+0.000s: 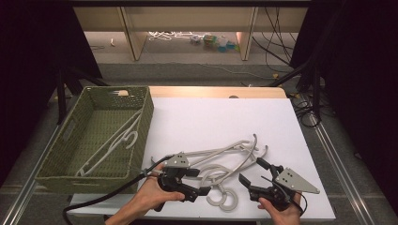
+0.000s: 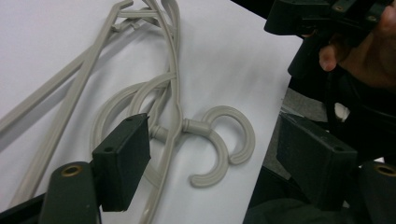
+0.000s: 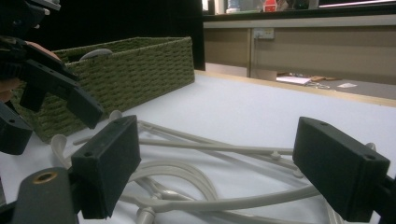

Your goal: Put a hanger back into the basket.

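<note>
A tangle of grey plastic hangers (image 1: 228, 157) lies on the white table top, its hooks (image 1: 224, 198) near the front edge. My left gripper (image 1: 199, 182) hovers just left of those hooks and stands open. In the left gripper view the two curled hooks (image 2: 223, 145) lie between the pads of my left gripper (image 2: 217, 158), untouched. My right gripper (image 1: 253, 171) sits low at the right of the pile, open, facing the hangers (image 3: 210, 154) with nothing between the jaws of my right gripper (image 3: 224, 170). One more grey hanger (image 1: 115, 143) lies inside the green basket.
A green woven basket (image 1: 141, 124) stands at the table's left side; it shows beyond the pile as the basket (image 3: 135, 74) in the right gripper view. The white sheet (image 1: 220, 117) stretches bare behind the hangers. A black cable (image 1: 101, 199) trails from my left gripper.
</note>
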`<state>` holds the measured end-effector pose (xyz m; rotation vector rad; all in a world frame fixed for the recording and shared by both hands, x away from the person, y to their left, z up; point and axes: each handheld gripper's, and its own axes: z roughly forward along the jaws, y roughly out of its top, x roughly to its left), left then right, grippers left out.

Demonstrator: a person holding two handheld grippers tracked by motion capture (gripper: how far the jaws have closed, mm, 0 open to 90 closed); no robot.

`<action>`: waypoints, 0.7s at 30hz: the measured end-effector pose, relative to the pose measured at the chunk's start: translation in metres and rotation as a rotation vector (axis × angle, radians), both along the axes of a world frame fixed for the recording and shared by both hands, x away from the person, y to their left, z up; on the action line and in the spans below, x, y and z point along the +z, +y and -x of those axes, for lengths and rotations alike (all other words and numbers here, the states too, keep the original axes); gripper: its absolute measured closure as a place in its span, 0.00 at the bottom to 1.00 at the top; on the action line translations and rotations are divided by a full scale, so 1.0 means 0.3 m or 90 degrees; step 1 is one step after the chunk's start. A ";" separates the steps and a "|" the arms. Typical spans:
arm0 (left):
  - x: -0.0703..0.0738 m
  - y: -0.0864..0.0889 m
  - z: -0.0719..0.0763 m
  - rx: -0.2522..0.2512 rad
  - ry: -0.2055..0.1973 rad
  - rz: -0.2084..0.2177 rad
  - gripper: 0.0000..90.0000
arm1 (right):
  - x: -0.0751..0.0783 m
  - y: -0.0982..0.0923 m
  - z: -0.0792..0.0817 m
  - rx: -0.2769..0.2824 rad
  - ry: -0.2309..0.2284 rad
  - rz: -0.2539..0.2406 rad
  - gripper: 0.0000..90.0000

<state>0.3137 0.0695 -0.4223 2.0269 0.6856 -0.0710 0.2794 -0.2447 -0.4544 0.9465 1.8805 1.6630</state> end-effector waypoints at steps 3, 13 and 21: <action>-0.007 -0.007 -0.012 -0.003 0.010 0.003 0.28 | 0.000 -0.001 0.000 -0.003 -0.001 0.007 0.17; -0.030 -0.022 -0.040 -0.006 0.011 -0.009 0.31 | -0.001 0.000 0.002 0.000 0.000 -0.001 0.17; -0.049 -0.067 -0.047 -0.045 0.028 -0.033 0.35 | 0.003 0.002 0.005 0.005 0.010 0.014 0.17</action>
